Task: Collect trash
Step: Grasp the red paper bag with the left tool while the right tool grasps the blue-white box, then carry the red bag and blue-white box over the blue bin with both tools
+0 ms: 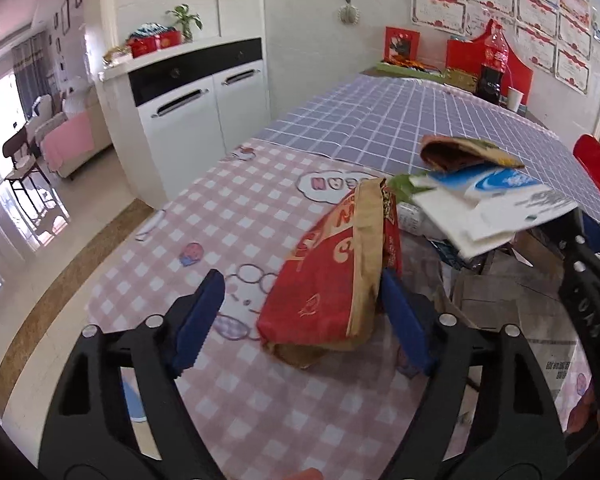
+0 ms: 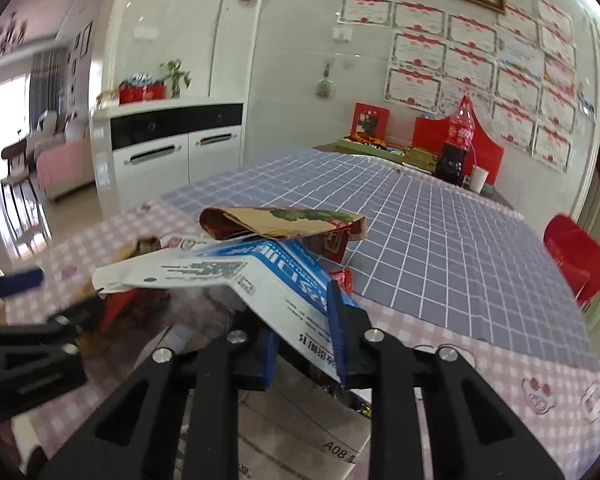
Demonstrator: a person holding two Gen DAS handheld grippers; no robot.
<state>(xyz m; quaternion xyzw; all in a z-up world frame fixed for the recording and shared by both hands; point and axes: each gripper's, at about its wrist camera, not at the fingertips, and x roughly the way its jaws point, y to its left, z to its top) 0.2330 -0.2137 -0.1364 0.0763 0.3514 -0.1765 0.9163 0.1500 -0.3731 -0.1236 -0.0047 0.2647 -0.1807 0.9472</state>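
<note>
Right gripper (image 2: 300,340) clamped on white-and-blue printed paper wrapper (image 2: 260,280), held above the pile; left gripper (image 1: 300,316) jaws apart, straddling red-and-tan paper snack bag (image 1: 336,276) lying on pink checked tablecloth (image 1: 240,220), far end at 12 o'clock; judgement: centre pads on bag's body, then close firmly.

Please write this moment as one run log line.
left claw: open around red paper bag | right claw: shut on blue-white carton
</note>
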